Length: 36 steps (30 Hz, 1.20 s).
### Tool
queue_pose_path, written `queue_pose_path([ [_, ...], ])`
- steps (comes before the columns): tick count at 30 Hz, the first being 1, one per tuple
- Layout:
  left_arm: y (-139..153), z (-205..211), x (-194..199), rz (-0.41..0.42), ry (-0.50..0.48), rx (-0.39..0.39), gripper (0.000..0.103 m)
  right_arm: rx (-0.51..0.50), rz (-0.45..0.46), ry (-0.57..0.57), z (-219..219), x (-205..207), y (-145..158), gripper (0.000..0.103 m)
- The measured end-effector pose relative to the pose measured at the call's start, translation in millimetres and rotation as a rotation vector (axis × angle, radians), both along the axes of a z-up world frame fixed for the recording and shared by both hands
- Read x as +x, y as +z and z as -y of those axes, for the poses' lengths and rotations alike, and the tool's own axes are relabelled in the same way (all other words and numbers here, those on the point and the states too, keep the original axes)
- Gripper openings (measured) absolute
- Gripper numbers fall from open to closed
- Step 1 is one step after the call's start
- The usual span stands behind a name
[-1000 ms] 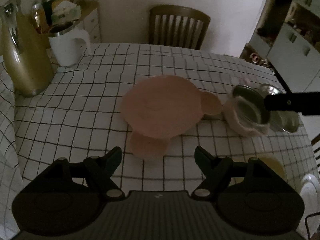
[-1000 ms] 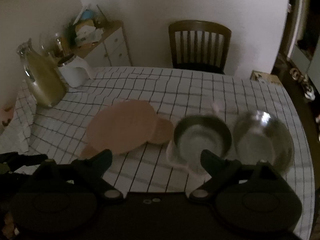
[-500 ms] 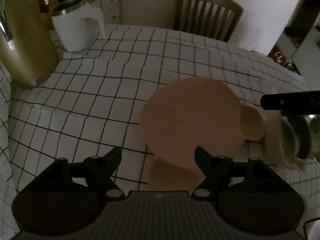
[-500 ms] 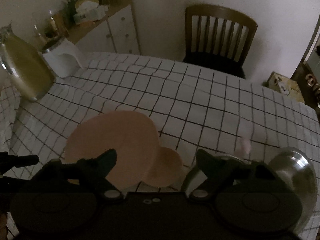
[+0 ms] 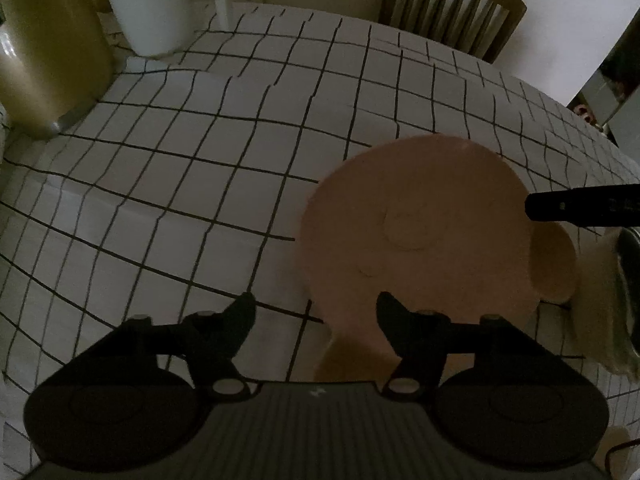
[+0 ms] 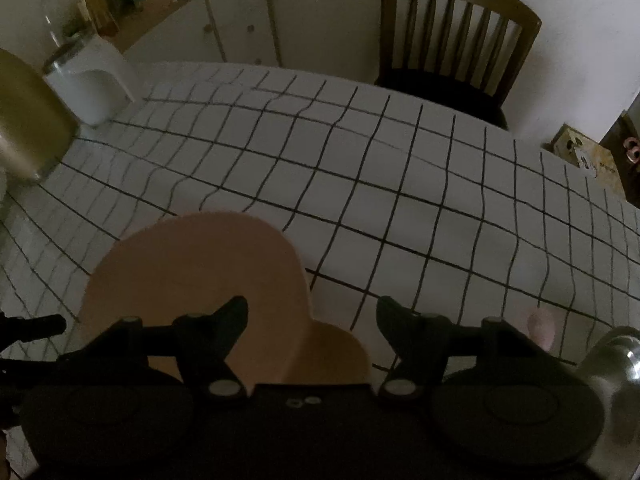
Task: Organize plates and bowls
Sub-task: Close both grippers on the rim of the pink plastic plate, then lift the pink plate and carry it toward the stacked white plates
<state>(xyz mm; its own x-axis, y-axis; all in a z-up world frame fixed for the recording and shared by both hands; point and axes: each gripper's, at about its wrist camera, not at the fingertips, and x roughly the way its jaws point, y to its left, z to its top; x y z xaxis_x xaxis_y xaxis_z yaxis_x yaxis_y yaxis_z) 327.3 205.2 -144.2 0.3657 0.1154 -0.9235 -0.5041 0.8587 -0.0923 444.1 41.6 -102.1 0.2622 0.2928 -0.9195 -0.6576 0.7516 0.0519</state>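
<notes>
Lying seemingly between spread left tongs (image 5: 316, 312): pink plate (image 5: 416, 224).

Plate (image 5: 416, 232) on tablecloth (image 5: 200, 168); bowl (image 5: 628, 300) right of it; kettle (image 5: 160, 4) far left; chair (image 5: 452, 4) behind.

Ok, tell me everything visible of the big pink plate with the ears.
The pink plate is a large matte round dish, plastic-looking, with two small round ears: one at its right edge, one at its near edge. Faint raised circles mark its centre. It lies flat on the checked tablecloth. The left gripper hovers open over its near rim without a clear grip; the right gripper is open above it too. A pale-edged metal bowl sits beside the right ear.
</notes>
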Motion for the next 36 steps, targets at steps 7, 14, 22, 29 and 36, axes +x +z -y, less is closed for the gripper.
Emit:
queue_pose_path([
  [7, -10.1, -1.9, 2.5, -0.003, 0.006, -0.038, 0.037, -0.011, -0.046, -0.009, -4.1, 10.0, -17.3, 0.055],
  [14, -10.1, -5.6, 2.6, 0.025, 0.033, -0.094, 0.022, 0.004, -0.081, -0.011, -4.2, 14.3, -24.8, 0.039],
  [22, -9.2, -5.2, 0.9, 0.036, 0.045, -0.098, 0.018, 0.026, -0.085, 0.016, -1.1, 14.1, -22.5, 0.009],
  [29, 1.3, -6.8, -5.1, 0.060, 0.053, -0.090, 0.016, 0.039, -0.082, 0.002, 0.5, 6.7, -17.7, 0.008],
  [36, 22.1, -7.4, -17.2, 0.089, 0.043, -0.081, 0.016, 0.070, -0.073, -0.026, 7.1, -2.5, 0.9, 0.008],
])
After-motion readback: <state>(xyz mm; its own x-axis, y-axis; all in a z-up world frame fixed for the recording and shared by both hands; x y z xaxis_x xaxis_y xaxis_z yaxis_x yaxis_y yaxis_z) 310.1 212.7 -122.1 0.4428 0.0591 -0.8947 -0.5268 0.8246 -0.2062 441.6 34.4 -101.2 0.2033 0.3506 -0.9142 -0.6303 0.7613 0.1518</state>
